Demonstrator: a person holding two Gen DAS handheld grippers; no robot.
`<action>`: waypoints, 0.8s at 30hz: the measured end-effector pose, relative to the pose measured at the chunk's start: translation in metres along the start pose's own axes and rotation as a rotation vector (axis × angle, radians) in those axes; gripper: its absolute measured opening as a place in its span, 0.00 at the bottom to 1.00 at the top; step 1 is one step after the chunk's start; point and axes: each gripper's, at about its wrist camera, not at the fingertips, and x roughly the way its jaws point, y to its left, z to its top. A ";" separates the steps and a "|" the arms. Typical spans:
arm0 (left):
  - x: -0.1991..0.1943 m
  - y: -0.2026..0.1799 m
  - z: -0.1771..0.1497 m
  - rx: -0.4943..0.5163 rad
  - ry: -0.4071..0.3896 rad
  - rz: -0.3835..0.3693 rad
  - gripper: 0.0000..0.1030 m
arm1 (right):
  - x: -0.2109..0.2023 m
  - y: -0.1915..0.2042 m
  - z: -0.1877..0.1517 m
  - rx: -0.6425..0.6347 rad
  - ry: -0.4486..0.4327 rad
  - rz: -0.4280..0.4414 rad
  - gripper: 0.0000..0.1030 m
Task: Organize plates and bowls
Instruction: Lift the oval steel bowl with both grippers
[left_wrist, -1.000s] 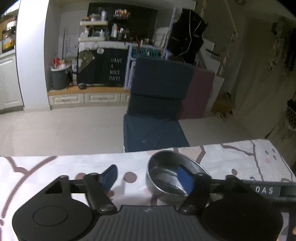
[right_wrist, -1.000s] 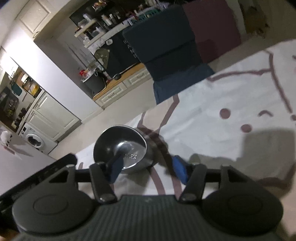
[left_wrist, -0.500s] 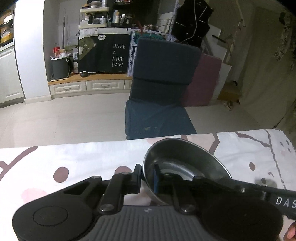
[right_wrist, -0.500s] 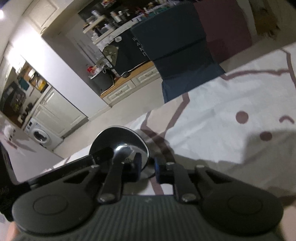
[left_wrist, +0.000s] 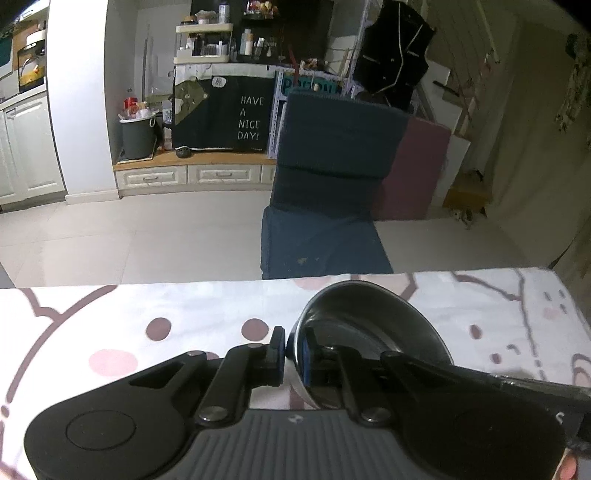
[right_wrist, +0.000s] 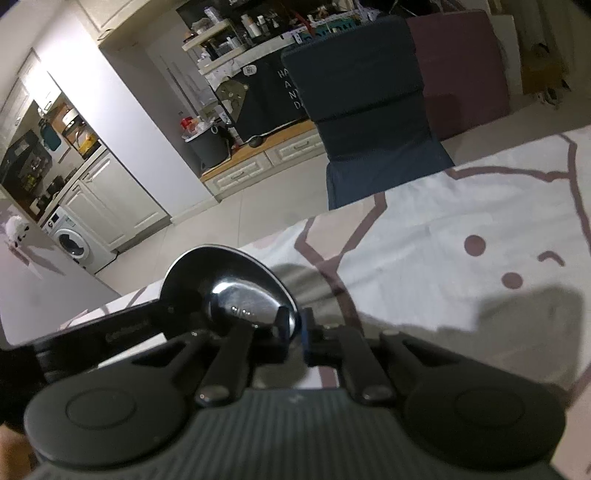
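On the near part of the patterned cloth (left_wrist: 207, 310), the steel bowl (left_wrist: 373, 325) is pinched by its thin rim from both sides: left gripper (left_wrist: 293, 350) and right gripper (right_wrist: 299, 328) have just closed on opposite walls. Uneven lifting could twist the slick rim free.

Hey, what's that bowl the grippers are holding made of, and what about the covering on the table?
Bowl: looks like stainless steel, polished; its inside mirrors the room and shows bright glints. Table covering: probably printed fabric or a soft plastic sheet, matte white with brown lines and dots; the look leaves open which.
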 end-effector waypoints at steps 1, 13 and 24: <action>-0.009 -0.001 0.000 -0.005 -0.002 0.000 0.09 | -0.007 0.001 -0.001 -0.003 -0.004 0.003 0.06; -0.123 -0.037 -0.028 -0.032 -0.001 0.023 0.09 | -0.104 0.004 -0.032 -0.044 -0.023 0.047 0.05; -0.204 -0.087 -0.079 -0.089 -0.010 0.005 0.10 | -0.190 -0.009 -0.065 -0.124 -0.030 0.073 0.05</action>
